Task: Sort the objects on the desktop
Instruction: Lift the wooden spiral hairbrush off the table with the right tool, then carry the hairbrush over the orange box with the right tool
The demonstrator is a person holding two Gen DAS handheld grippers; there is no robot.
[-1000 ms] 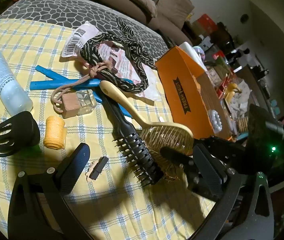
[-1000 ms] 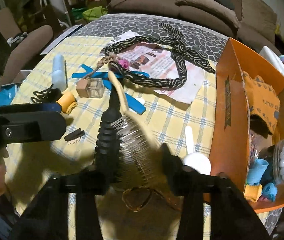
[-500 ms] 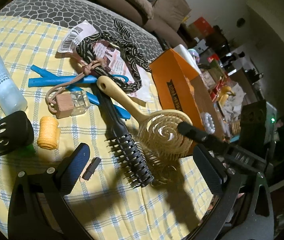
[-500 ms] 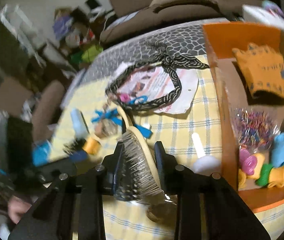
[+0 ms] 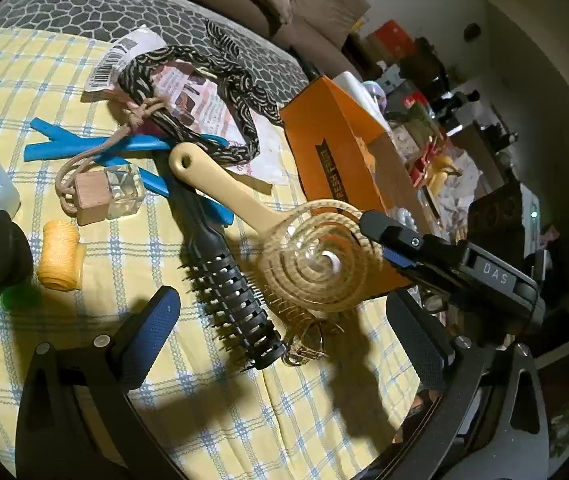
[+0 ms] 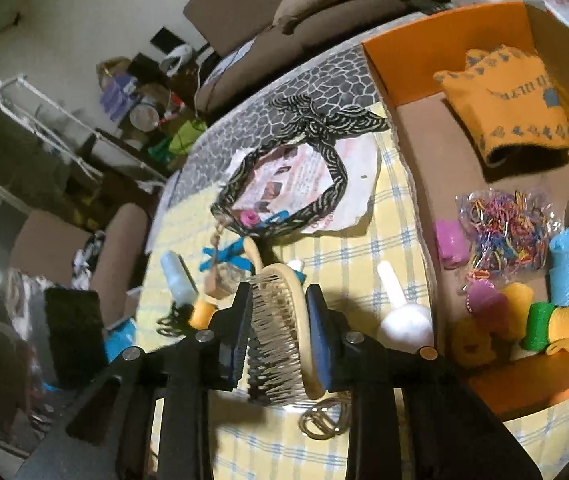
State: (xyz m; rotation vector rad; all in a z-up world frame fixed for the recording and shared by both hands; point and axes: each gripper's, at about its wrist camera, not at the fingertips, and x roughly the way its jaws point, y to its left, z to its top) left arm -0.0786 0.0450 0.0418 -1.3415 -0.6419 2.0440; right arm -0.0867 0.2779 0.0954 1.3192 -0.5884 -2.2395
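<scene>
Beige hairbrush [image 6: 280, 320] is sitting edge-on between the right gripper [image 6: 278, 332] pads, head clamped, bristles facing the left pad, smooth back against the right; jaws nearly closed on it, gap only the thickness of the head. In the left wrist view the brush head [image 5: 316, 264] is hanging tilted above the yellow check cloth [image 5: 132, 248], handle pointing away toward the patterned headband [image 5: 244, 96], just beside the black round brush [image 5: 236, 300].

Left gripper [image 5: 284, 344] is hovering wide open over the cloth, holding nothing.

Likely step: carrying the brush to the orange box [image 6: 416, 136] on the right, already holding rollers [image 6: 564, 320], elastics and an orange glove. Doing it well, as a judgement: bristles are giving under the pad, so grip is probably soft on that side; keeping it firm and moving smoothly is advisable; lifting the long handle clear of the box wall before crossing; lowering onto bare cardboard floor, not on the rollers.

Brush look: pale beige plastic; spiral vented head; fine light bristles; flat handle with hang hole at the end.
</scene>
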